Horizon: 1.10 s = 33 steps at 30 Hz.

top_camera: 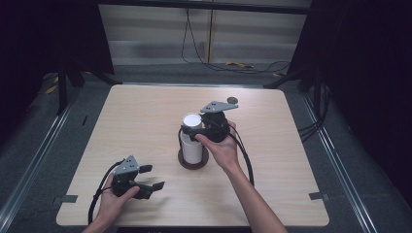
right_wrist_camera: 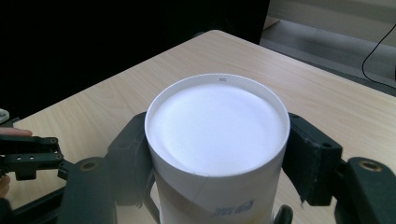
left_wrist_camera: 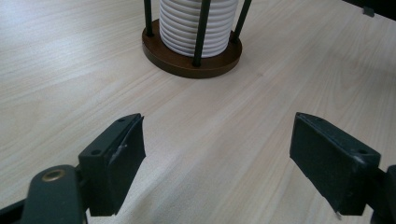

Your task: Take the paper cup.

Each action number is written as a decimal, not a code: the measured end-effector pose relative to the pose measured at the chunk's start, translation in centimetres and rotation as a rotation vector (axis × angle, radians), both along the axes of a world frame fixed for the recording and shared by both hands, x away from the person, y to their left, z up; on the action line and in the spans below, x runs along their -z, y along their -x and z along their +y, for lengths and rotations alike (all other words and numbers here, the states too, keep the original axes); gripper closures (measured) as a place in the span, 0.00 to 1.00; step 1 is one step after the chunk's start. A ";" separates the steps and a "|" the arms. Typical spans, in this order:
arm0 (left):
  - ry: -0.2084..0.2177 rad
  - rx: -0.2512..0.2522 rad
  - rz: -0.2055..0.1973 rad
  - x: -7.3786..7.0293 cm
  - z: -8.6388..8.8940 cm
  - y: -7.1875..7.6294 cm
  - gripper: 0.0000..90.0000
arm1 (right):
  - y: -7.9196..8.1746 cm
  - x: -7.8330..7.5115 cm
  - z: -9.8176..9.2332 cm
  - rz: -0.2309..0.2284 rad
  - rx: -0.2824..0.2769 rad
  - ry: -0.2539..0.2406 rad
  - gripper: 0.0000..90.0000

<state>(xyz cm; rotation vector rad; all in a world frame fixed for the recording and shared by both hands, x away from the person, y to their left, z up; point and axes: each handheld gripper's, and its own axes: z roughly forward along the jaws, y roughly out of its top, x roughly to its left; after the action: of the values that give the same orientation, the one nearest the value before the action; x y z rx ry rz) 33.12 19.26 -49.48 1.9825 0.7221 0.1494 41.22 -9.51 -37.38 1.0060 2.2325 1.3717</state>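
Note:
A stack of white paper cups (top_camera: 192,143), turned upside down, stands in a holder with a round brown base (top_camera: 193,164) and thin black rods at the middle of the table. My right gripper (top_camera: 190,130) reaches in from the right, and its pads press on both sides of the top cup (right_wrist_camera: 217,126) just under the rim. The right gripper view looks down on that cup's flat white bottom. My left gripper (top_camera: 151,177) rests low near the front left of the table, open with nothing between its jaws. It points toward the holder's base (left_wrist_camera: 187,63) from a distance.
The pale wooden table (top_camera: 145,111) has bare surface all round the holder. Its front edge runs close behind my left hand (top_camera: 114,201). Black cables (top_camera: 204,58) lie on the floor beyond the far edge. My left gripper (right_wrist_camera: 28,154) shows small at the left of the right gripper view.

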 end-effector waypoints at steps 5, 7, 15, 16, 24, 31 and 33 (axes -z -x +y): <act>-0.001 0.000 0.002 0.0 0.0 0.0 0.20 | 0.0 -0.2 0.0 -0.004 0.003 -0.003 0.36; -0.004 0.001 0.000 0.0 0.0 0.0 0.20 | 0.0 -0.4 0.1 -0.008 0.003 -0.004 0.36; -0.001 0.003 -0.006 0.0 0.0 0.0 0.20 | 0.0 -1.0 -0.1 -0.004 0.007 -0.025 0.36; -0.002 0.002 -0.005 0.0 0.0 0.0 0.20 | 0.0 -1.0 -0.1 -0.004 0.007 -0.025 0.36; -0.007 -0.003 -0.009 0.1 0.0 0.0 0.20 | 0.2 -1.7 -0.4 -0.013 0.024 -0.037 0.37; -0.007 -0.003 -0.013 0.2 -0.1 0.0 0.20 | 0.2 -2.2 -0.3 -0.019 0.021 -0.049 0.38; -0.007 -0.004 -0.013 0.2 -0.1 0.0 0.20 | 0.2 -2.3 -0.3 -0.020 0.021 -0.055 0.38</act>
<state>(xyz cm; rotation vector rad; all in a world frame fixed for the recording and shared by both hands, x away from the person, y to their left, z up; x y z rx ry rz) 33.09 19.16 -49.65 1.9854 0.7179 0.1675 41.04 -9.83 -35.06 1.0275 2.1745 1.4353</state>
